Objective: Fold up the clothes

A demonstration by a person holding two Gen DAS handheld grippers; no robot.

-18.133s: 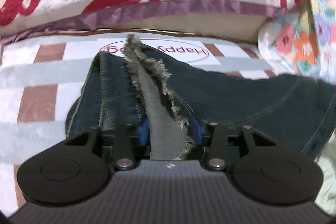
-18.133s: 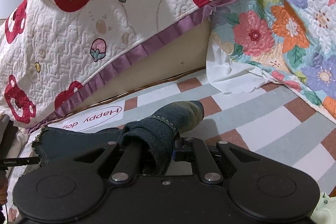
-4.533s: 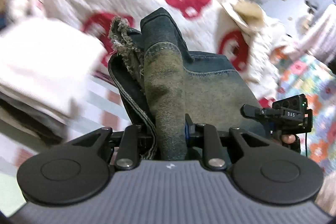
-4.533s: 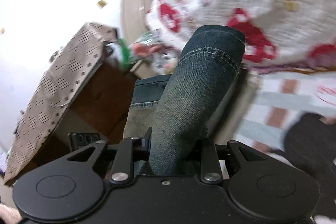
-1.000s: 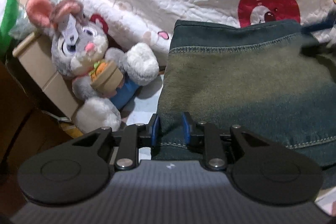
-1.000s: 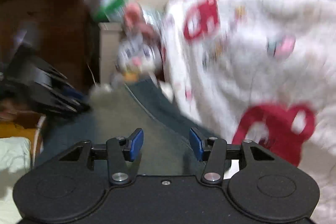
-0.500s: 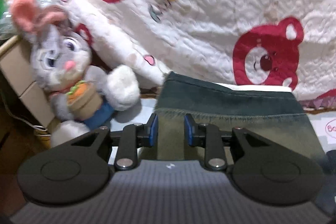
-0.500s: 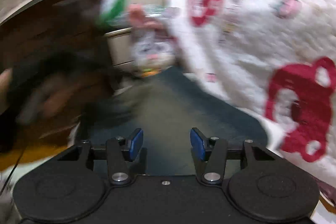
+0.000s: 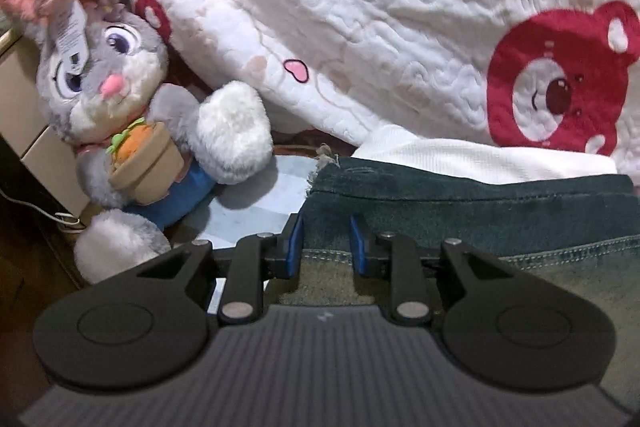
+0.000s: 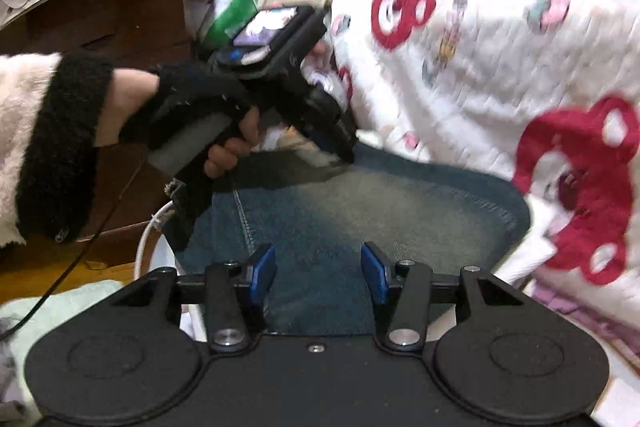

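Observation:
The folded dark blue jeans (image 9: 480, 227) lie flat on a folded white garment (image 9: 460, 157) against the bear quilt. They also show in the right wrist view (image 10: 360, 211). My left gripper (image 9: 325, 245) is open, its blue pads just above the near left edge of the jeans, holding nothing. My right gripper (image 10: 318, 273) is open and empty over the jeans' near edge. In the right wrist view the left gripper (image 10: 344, 151) is hand-held with its tip at the far left of the jeans.
A grey plush rabbit (image 9: 132, 131) with a carrot pot sits left of the jeans. The white quilt with red bears (image 9: 440, 27) rises behind. A brown wooden cabinet (image 10: 112, 27) stands at left, and a pale green cloth (image 10: 72, 307) lies near.
Both grippers have let go of the jeans, which now lie on the white garment. The left gripper has drawn back slightly; the right jaws have opened wider.

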